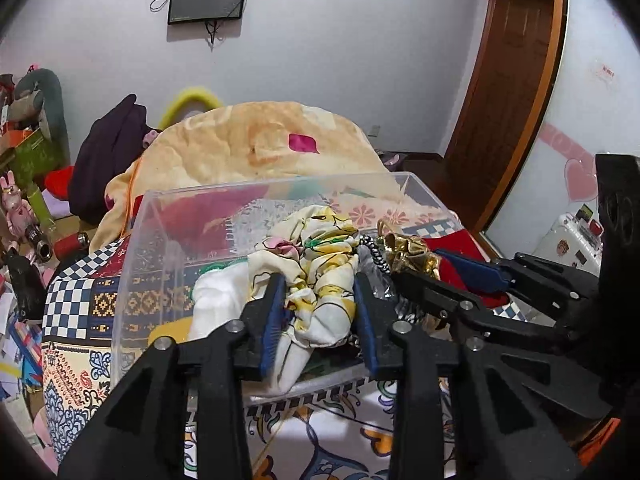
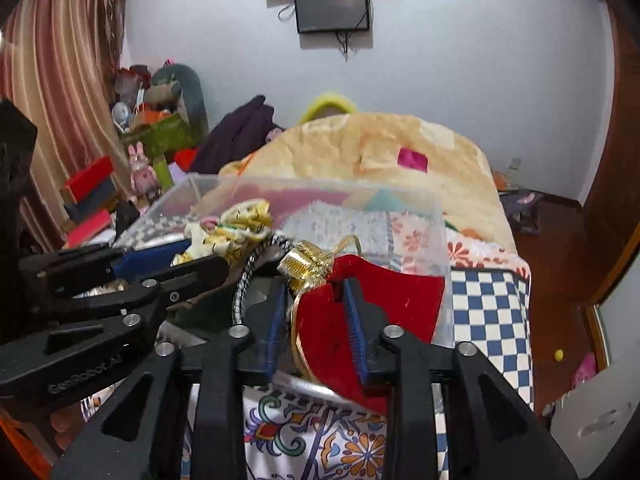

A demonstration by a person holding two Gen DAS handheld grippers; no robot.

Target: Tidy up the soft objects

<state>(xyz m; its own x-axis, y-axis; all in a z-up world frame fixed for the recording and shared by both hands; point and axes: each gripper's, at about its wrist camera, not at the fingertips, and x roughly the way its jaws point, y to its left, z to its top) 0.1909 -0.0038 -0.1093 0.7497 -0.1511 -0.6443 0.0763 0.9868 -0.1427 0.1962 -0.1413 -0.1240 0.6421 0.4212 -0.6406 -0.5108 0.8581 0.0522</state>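
left gripper (image 1: 320,304) clenching floral scarf (image 1: 320,256) over clear box (image 1: 160,216) | right gripper (image 2: 316,320) gripping red pouch (image 2: 384,292) at box's right edge | both sitting half-closed

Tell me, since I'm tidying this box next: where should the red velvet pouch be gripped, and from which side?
Grip the red velvet pouch on its flat body just below the gold-trimmed neck, coming in from the near, open side over the clear box wall. The body lies thin and flat there, as the right gripper straddles it.
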